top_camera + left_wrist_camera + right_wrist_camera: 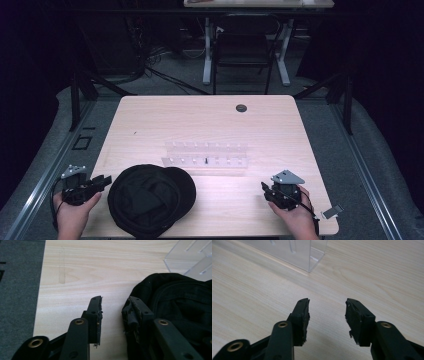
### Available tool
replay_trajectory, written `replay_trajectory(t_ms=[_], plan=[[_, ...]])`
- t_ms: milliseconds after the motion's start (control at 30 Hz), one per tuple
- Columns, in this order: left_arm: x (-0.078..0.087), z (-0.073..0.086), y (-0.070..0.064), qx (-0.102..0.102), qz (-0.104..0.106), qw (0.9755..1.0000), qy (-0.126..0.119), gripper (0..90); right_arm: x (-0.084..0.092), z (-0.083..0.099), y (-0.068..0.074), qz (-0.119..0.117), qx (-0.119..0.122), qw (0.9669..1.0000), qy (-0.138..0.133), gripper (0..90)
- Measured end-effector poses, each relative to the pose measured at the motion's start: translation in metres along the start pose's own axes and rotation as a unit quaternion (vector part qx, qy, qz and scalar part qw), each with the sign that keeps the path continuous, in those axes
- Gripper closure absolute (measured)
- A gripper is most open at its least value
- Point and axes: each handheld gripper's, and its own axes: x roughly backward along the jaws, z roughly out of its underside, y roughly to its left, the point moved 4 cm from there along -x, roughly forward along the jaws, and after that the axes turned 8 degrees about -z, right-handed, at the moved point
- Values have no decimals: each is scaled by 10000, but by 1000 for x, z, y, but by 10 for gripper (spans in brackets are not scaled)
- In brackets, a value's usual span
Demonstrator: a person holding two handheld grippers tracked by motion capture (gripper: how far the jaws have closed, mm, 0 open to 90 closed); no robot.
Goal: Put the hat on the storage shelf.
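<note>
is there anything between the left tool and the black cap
Nothing visible. The left tool stands open at the edge of the black cap, bare table between its jaws, its right jaw up against the fabric.

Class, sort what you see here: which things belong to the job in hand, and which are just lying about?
In use: black cap; left claw beside it, open; right claw, open.
Lying about: clear plastic rack; chair; small grey tag at the table corner.
</note>
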Motion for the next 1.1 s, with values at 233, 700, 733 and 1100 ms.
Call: replay_trajectory(t_ms=[233, 700, 733, 1100], plan=[[7, 3, -5, -24, 215, 9996, 166, 525, 3, 1, -5, -109, -234, 9996, -96, 543], [24, 5, -13, 62, 357, 9979, 544, 450, 4, 1, -4, -255, -402, 9988, -66, 525], [25, 4, -14, 28, 376, 9973, 626, 454, 4, 2, -4, -296, -394, 9988, -24, 526], [30, 5, -10, 71, 153, 9957, 914, 545, 3, 3, -3, -344, -337, 9988, -66, 518]])
